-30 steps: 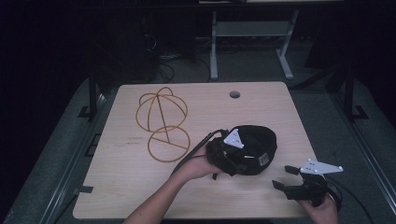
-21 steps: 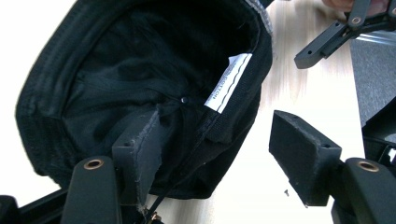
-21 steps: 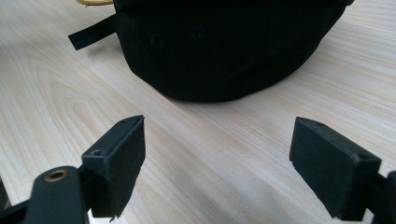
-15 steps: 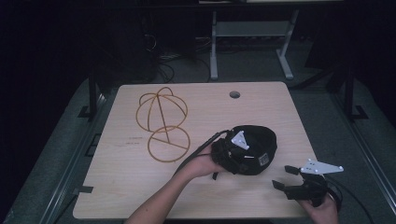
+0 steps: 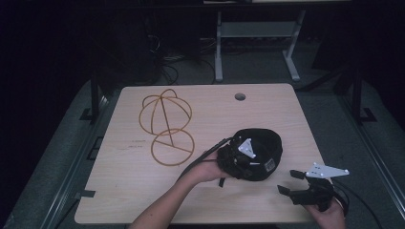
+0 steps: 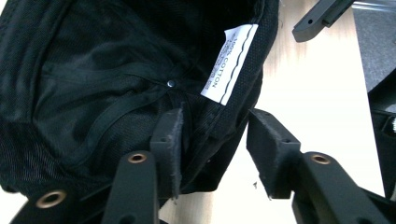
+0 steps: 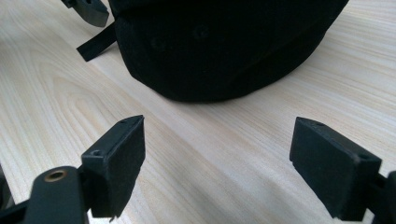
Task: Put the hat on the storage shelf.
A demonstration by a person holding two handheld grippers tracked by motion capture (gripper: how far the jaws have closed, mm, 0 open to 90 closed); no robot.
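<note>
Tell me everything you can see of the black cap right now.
The black cap is soft, woven fabric, lying on the wooden table right of the yellow wire frame, apart from it. Its inside shows seam tapes meeting at a small rivet and a white label reading 100% cotton. The left gripper has its open jaws astride the cap's edge, one inside. The right gripper is open, short of the cap.

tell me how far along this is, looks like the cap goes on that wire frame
Early, if that is the goal. Done: nothing visibly; the wire frame lies bare on the table. In hand: the left tool straddles the black cap's edge, jaws not closed. The right tool waits open beside it. Left: gripping, lifting, fitting.
</note>
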